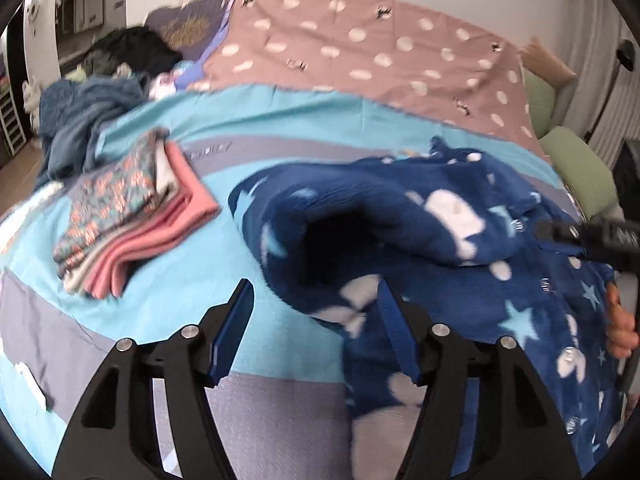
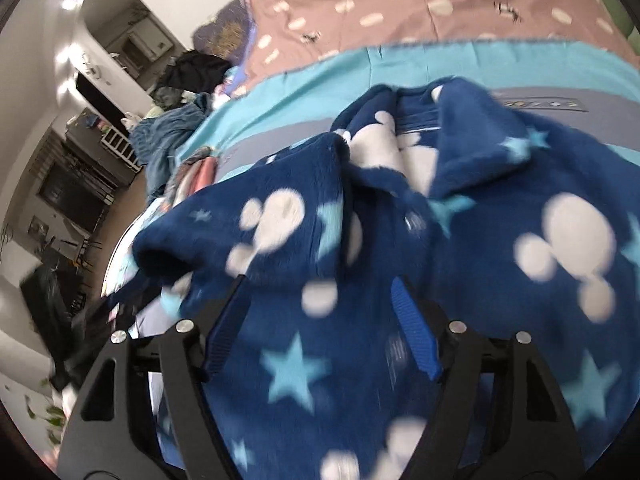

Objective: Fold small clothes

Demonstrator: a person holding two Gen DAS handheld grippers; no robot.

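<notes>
A navy fleece garment (image 1: 420,216) with white mouse heads and light blue stars lies crumpled on the bed, right of centre. A sleeve opening faces the left wrist camera. My left gripper (image 1: 316,292) is open, its jaws wide apart, just in front of the sleeve's lower edge, holding nothing. In the right wrist view the same garment (image 2: 400,240) fills the frame. My right gripper (image 2: 320,292) is open just above the fleece. The right gripper also shows at the right edge of the left wrist view (image 1: 592,236), held by a hand.
A stack of folded clothes (image 1: 128,208), floral on top of pink, lies left of the garment on the turquoise and grey blanket (image 1: 280,128). A heap of dark and blue laundry (image 1: 92,100) sits at the far left. Pink polka-dot bedding (image 1: 380,48) covers the far side.
</notes>
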